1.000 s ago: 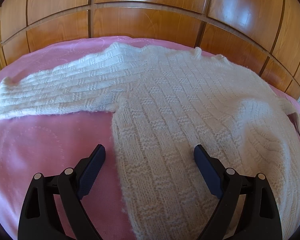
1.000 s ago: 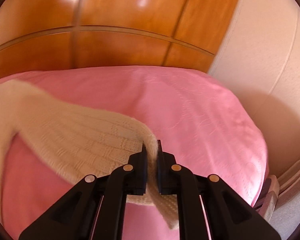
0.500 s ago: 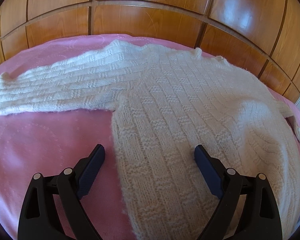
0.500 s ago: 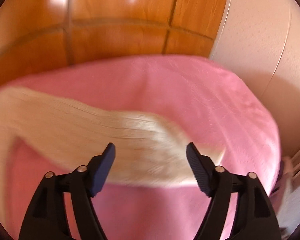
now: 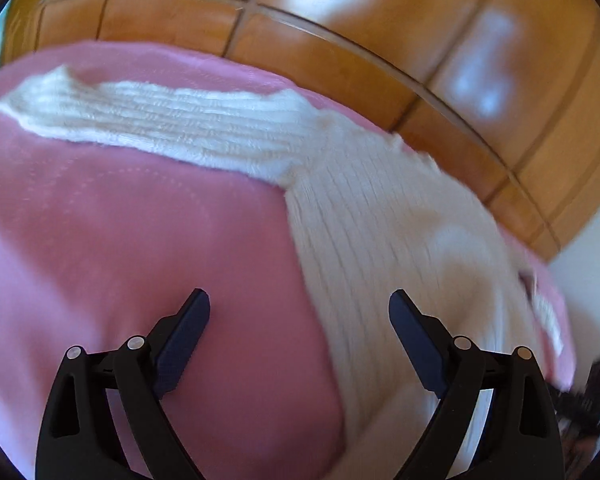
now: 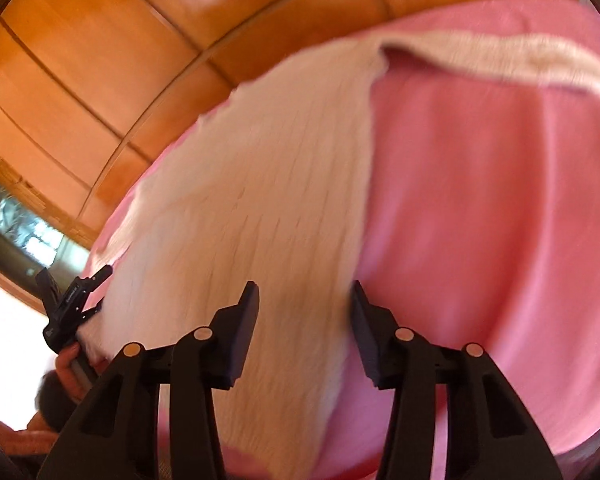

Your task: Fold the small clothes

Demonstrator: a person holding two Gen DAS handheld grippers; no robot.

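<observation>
The fuzzy white sweater (image 5: 380, 216) lies flat on the pink blanket (image 5: 140, 240) in front of the wooden wall (image 5: 340, 40) — one sleeve (image 5: 160, 120) stretched out sideways. The left gripper (image 5: 299, 300) is wide apart and empty. The right gripper (image 6: 305, 292) had pinched the other sleeve a second ago; now it has let go, and its jaws are closing over the sweater's body with nothing squeezed.

Bright daylight, motion blur, fisheye warping
</observation>
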